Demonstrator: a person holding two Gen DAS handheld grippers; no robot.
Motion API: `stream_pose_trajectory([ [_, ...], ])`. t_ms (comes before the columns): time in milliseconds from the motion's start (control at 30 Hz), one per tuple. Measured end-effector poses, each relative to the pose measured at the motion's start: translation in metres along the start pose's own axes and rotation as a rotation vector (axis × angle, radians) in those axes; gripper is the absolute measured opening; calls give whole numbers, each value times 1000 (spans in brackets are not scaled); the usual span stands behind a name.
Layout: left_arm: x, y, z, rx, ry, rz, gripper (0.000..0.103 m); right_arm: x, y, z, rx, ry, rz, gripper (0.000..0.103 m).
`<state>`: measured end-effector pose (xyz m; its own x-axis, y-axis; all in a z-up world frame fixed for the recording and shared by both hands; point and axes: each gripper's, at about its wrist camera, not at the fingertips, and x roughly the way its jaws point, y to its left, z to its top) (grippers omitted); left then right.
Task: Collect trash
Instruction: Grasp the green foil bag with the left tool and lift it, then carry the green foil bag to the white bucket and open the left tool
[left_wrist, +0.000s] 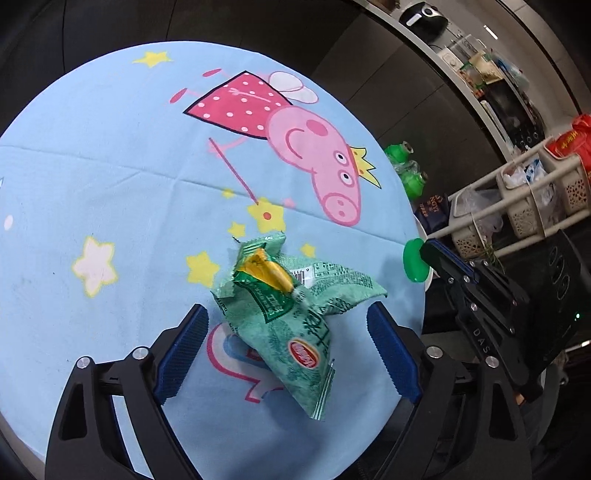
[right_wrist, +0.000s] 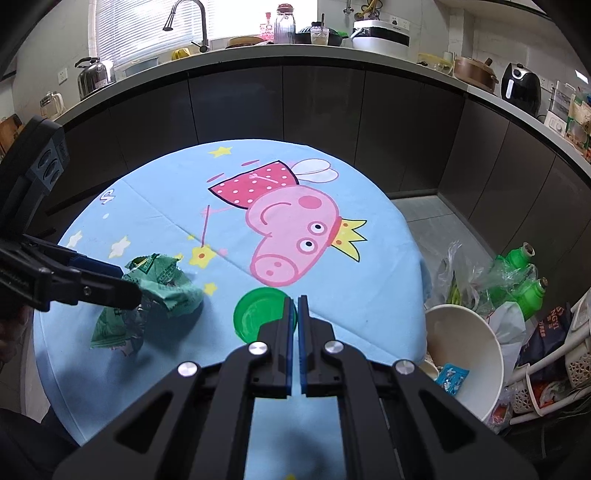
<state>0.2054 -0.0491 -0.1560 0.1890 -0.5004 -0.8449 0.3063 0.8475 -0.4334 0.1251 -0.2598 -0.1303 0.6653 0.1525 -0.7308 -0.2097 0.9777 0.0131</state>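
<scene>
A crumpled green snack wrapper (left_wrist: 295, 314) with a yellow piece tucked in it lies on the round table's blue cartoon-pig cloth (left_wrist: 110, 166). My left gripper (left_wrist: 288, 310) is open and tilted down over it, one blue pad on each side, neither touching. From the right wrist view, this gripper (right_wrist: 125, 284) reaches in from the left onto the wrapper (right_wrist: 166, 291). My right gripper (right_wrist: 293, 301) is shut on the rim of a round green lid (right_wrist: 258, 314), just above the cloth near the table's right edge. The left wrist view shows the lid (left_wrist: 415, 260) at its tip.
A white bucket (right_wrist: 480, 332) with a blue packet inside stands on the floor right of the table. Green plastic bottles (right_wrist: 521, 280), plastic bags and a rack of baskets (left_wrist: 524, 206) crowd beyond it. Dark cabinets and a cluttered counter (right_wrist: 295, 51) run behind the table.
</scene>
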Motion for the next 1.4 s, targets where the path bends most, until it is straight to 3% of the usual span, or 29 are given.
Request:
stream_pose_trajectory([
  [67, 6, -2, -1, 17, 24, 26, 46, -1, -1, -1, 4, -1, 2, 4],
  [100, 10, -2, -3, 22, 39, 36, 40, -1, -1, -1, 5, -2, 3, 4],
  [167, 13, -4, -4, 32, 41, 48, 8, -3, -2, -1, 8, -5, 4, 4],
  [200, 11, -4, -4, 31, 29, 51, 3, -3, -2, 0, 10, -7, 5, 4],
  [400, -16, -13, -1, 53, -60, 75, 1, -13, -2, 2, 18, -33, 7, 4],
  [733, -47, -67, 20, 139, -159, 49, 1, -52, -25, 7, 58, -124, -46, 4],
  [1000, -33, -130, 37, 235, -164, 2, 1, -82, -71, -4, 127, -173, -126, 4],
  [1400, 29, -221, 62, 374, -89, -53, 1, -94, -149, -40, 248, -173, -211, 4],
])
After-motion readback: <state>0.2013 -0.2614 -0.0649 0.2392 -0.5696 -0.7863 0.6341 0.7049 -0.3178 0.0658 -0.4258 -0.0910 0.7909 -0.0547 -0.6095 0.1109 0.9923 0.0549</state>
